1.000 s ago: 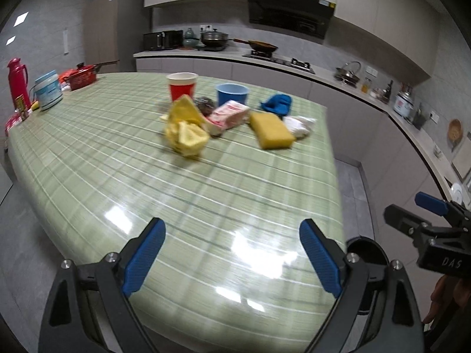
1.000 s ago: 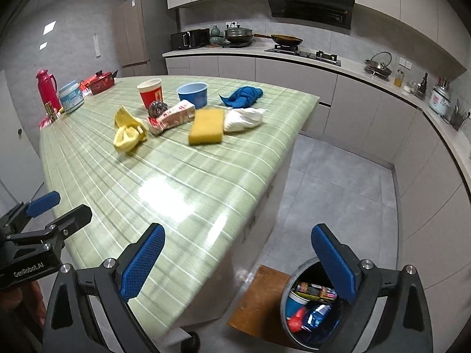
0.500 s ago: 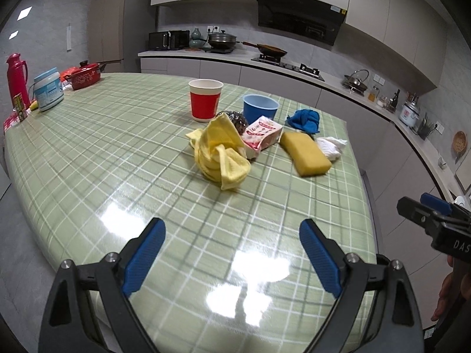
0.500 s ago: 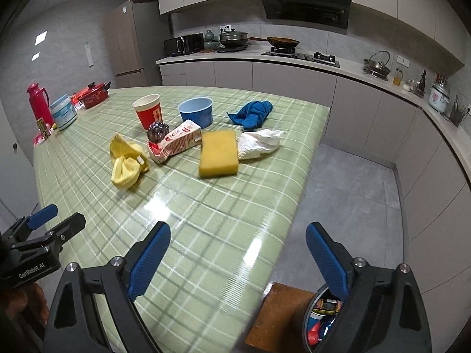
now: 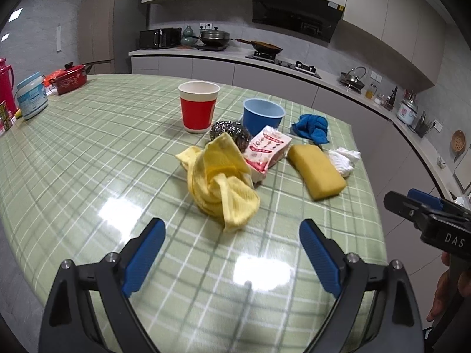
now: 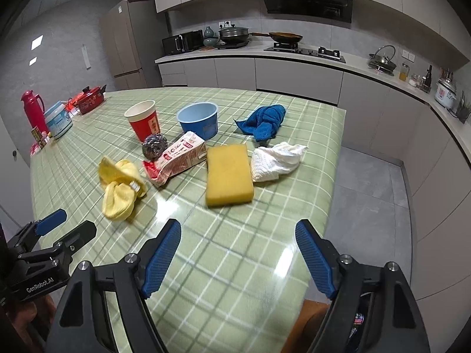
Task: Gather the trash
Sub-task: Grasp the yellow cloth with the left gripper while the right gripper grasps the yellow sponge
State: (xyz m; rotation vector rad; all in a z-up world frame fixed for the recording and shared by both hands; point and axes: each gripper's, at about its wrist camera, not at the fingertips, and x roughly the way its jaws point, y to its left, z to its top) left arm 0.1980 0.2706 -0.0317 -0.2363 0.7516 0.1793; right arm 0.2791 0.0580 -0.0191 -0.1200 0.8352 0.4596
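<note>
On the green checked table (image 5: 88,153) lie a crushed red-and-white carton (image 5: 266,151) (image 6: 178,157), a red paper cup (image 5: 198,107) (image 6: 143,120), a crumpled white paper towel (image 5: 343,160) (image 6: 275,160), a yellow cloth (image 5: 220,182) (image 6: 120,186), a yellow sponge (image 5: 316,170) (image 6: 229,173), a steel scourer (image 5: 231,132) (image 6: 153,145), a blue bowl (image 5: 263,117) (image 6: 198,120) and a blue cloth (image 5: 312,125) (image 6: 263,120). My left gripper (image 5: 232,253) is open and empty, just short of the yellow cloth. My right gripper (image 6: 237,254) is open and empty, short of the sponge.
A trash bin (image 6: 357,322) stands on the floor below the table's near right corner, mostly hidden by my right gripper. A red pot (image 5: 70,78), a white jar (image 5: 31,95) and a red flask (image 5: 6,85) stand at the table's far left. Kitchen counters run behind.
Both grippers have moved forward over the table toward the pile of objects, which looks nearer and larger. The trash bin has dropped almost out of the right wrist view. Both grippers stay open.
</note>
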